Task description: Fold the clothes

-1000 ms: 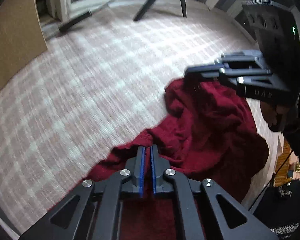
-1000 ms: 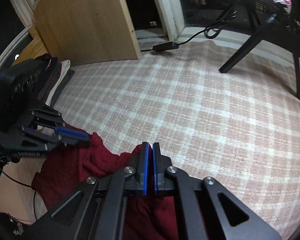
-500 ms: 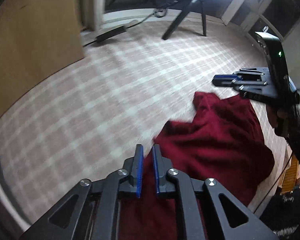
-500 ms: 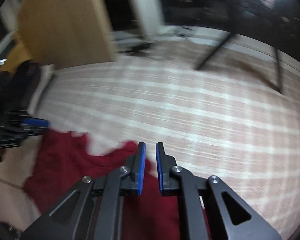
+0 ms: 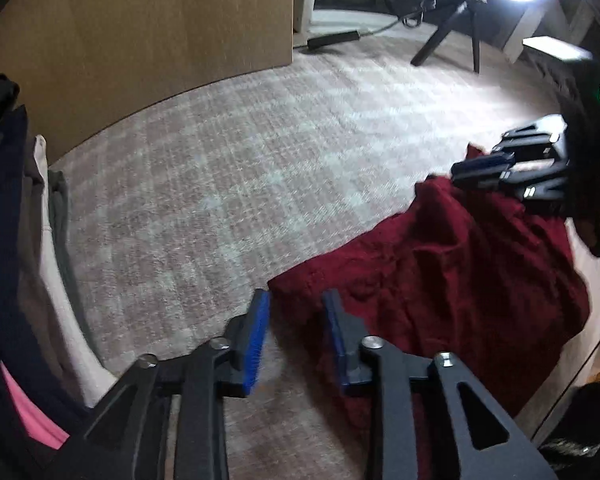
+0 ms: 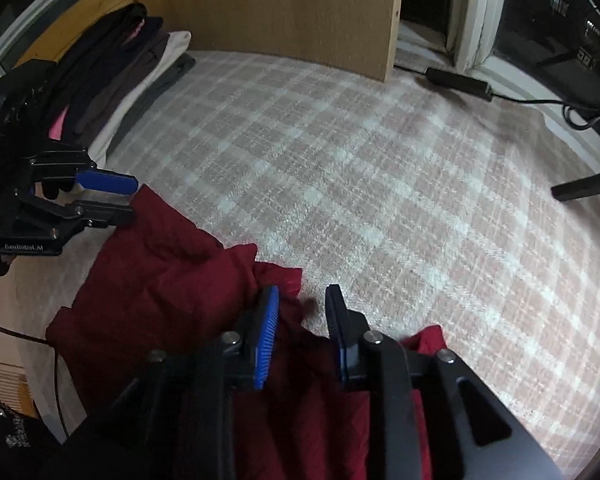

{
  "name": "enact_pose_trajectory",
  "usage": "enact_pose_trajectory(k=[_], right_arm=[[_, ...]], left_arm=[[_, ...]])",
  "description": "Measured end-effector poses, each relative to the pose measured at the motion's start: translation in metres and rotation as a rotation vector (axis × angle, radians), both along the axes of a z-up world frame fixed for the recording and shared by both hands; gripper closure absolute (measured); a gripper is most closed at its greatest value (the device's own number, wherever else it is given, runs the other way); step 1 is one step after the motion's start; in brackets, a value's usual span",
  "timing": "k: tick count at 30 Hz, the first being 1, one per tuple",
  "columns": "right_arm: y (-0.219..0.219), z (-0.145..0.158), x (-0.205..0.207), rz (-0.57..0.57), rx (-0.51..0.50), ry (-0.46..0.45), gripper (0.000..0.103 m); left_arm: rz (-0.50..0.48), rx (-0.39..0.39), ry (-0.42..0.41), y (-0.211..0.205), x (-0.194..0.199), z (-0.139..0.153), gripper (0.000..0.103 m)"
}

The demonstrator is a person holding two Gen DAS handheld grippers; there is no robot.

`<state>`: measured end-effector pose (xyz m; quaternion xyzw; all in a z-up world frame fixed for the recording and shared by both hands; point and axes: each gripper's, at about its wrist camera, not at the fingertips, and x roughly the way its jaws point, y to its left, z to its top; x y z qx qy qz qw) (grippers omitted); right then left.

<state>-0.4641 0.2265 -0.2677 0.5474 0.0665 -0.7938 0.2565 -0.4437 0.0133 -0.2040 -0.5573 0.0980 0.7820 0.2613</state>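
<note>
Nearest in the left wrist view, the left gripper (image 5: 294, 332) is seen with its blue-padded fingers (image 5: 258, 336) spread wide and nothing between them, just above the near corner of a dark red garment (image 5: 460, 280). In the right wrist view, the right gripper (image 6: 300, 332) is likewise held wide and empty, its fingers (image 6: 268, 332) astride a bunched fold at the garment's (image 6: 160, 280) far edge.

The garment is found lying rumpled on a checked pink-and-white bed cover (image 5: 240, 180), close to the bed's near edge, between the two grippers. Its long axis is judged to run roughly from one gripper to the other, though neckline and sleeves cannot be made out, so the way it points cannot be told.

The cloth is judged soft, light and limp, with a textured knit that should not slip between the pads; it can be expected to sag and crease once lifted. Corners or a hem edge are judged the best places to take hold, one at each end, so that it can be drawn flat.

Farther off, a stack of folded clothes (image 6: 132, 60) is seen at the left, with a wooden board (image 6: 280, 8) behind it. A power cable (image 6: 460, 78) and a dark window (image 6: 540, 0) lie beyond.
</note>
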Motion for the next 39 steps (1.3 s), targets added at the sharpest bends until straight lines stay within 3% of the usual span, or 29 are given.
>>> enact_pose_trajectory(k=[1,2,3,5,10,12,15,21,27,29,30,31,32,36,37,39], right_arm=[[0.0,-0.002,-0.001,0.003,-0.002,-0.007,0.079],[0.0,-0.005,-0.002,0.005,-0.005,-0.014,0.09],[0.003,-0.004,-0.001,-0.001,-0.02,-0.013,0.1],[0.011,0.001,0.001,-0.027,-0.063,-0.001,0.101],[0.047,0.018,-0.009,-0.171,-0.202,0.036,0.101],[0.05,0.011,-0.015,-0.184,-0.22,-0.005,0.101],[0.054,0.002,-0.023,-0.201,-0.245,-0.066,0.097],[0.005,0.009,0.005,0.015,-0.079,-0.001,0.096],[-0.024,0.0,0.016,0.098,0.049,0.034,0.073],[-0.029,-0.002,0.016,0.107,0.077,0.054,0.074],[-0.032,-0.004,0.016,0.111,0.089,0.063,0.08],[-0.03,-0.003,0.013,0.109,0.072,0.053,0.094],[-0.028,-0.003,0.01,0.106,0.055,0.043,0.099],[0.0,0.009,-0.007,-0.024,-0.075,0.028,0.099],[0.015,0.009,-0.017,-0.093,-0.156,-0.014,0.099],[0.023,0.01,-0.02,-0.126,-0.144,0.0,0.099]], left_arm=[[-0.009,-0.003,-0.008,0.003,-0.001,-0.004,0.073],[-0.02,-0.007,-0.016,0.007,-0.003,-0.008,0.074],[-0.029,-0.013,-0.025,0.01,-0.003,-0.013,0.081],[-0.033,-0.012,-0.01,0.011,-0.002,-0.013,0.1],[0.039,0.059,0.039,-0.012,0.01,0.004,0.1],[0.07,0.105,0.024,-0.028,0.015,0.007,0.1],[0.079,0.083,0.008,-0.023,0.017,-0.005,0.1],[0.033,0.071,0.006,-0.01,0.014,-0.009,0.1],[0.013,0.065,0.009,-0.004,0.017,-0.007,0.1],[0.008,0.058,0.01,-0.008,0.02,-0.006,0.1],[0.006,0.056,0.01,-0.007,0.02,-0.006,0.1],[0.006,0.055,0.01,-0.008,0.02,-0.006,0.1],[0.006,0.055,0.01,-0.008,0.019,-0.007,0.1],[-0.002,0.052,0.007,-0.011,0.02,-0.008,0.1],[-0.005,0.051,0.005,-0.013,0.021,-0.008,0.1],[-0.004,0.046,0.001,-0.014,0.022,-0.011,0.1]])
